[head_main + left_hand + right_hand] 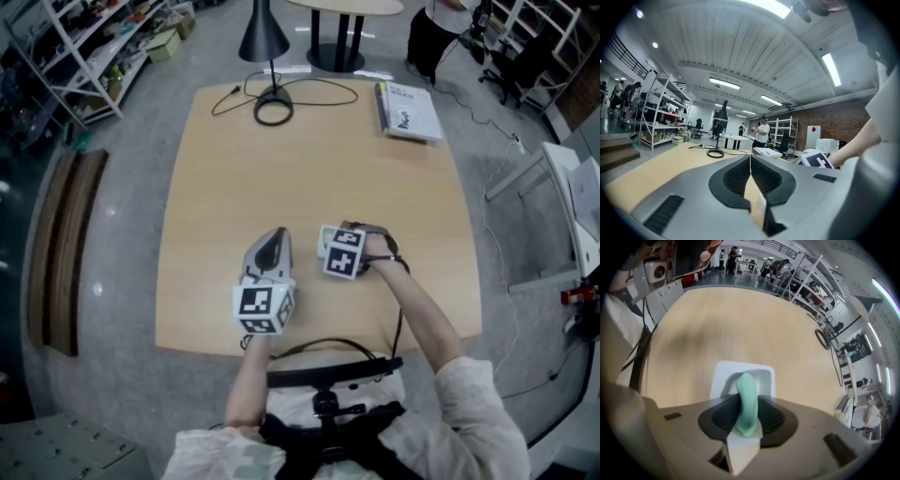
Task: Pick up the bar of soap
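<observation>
Nearest us: right gripper [743, 416] pinches bar of soap [746, 392] on edge, pads on its flat faces; we judge narrow side fits jaws best. Soap stands over white dish [720, 377]; we cannot tell if lifted clear. Dish holds nothing else. Left gripper [750, 161] idle beside, jaws pressed together, empty. Farther along table [309, 178]: lamp [266, 37], book [410, 111].

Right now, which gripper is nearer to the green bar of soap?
Right. The right gripper clamps the bar of soap between its fingers, over a white dish; the left gripper is alongside, shut, not touching it.
</observation>
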The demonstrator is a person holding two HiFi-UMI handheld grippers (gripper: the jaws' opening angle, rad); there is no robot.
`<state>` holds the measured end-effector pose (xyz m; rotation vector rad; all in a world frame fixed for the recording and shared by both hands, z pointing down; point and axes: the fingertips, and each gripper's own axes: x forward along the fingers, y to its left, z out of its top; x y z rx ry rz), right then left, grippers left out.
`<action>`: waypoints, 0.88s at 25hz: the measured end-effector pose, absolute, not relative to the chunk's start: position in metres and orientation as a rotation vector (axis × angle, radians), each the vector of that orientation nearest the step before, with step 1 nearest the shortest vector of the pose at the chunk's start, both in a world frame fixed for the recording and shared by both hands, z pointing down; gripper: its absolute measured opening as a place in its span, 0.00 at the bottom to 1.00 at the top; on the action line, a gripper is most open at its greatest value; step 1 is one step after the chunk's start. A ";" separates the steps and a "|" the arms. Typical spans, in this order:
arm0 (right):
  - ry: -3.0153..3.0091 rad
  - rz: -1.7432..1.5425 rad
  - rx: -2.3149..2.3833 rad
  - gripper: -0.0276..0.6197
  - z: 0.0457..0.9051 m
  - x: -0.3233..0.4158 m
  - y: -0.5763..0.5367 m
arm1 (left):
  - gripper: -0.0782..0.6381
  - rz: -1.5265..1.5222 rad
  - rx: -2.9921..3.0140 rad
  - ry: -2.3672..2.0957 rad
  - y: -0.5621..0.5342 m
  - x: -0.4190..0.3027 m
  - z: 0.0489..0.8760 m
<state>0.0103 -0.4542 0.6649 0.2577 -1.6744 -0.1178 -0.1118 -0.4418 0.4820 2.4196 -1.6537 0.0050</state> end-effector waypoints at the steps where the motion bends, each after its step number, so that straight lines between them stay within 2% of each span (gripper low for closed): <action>1: -1.684 -0.115 0.262 0.22 0.664 0.011 -0.454 | 0.13 -0.001 2.420 -1.653 -0.441 -0.113 0.481; 6: -1.746 -0.154 0.326 0.22 0.639 0.016 -0.453 | 0.13 -0.006 2.444 -1.664 -0.439 -0.112 0.470; 10: -1.927 -0.137 0.512 0.22 0.579 0.025 -0.450 | 0.13 -0.021 2.470 -1.671 -0.437 -0.111 0.457; 17: -2.545 0.288 1.030 0.22 0.461 0.045 -0.435 | 0.13 -0.050 2.475 -1.672 -0.433 -0.100 0.447; 22: -2.835 0.587 1.282 0.22 0.422 0.069 -0.422 | 0.13 -0.073 2.476 -1.662 -0.429 -0.091 0.442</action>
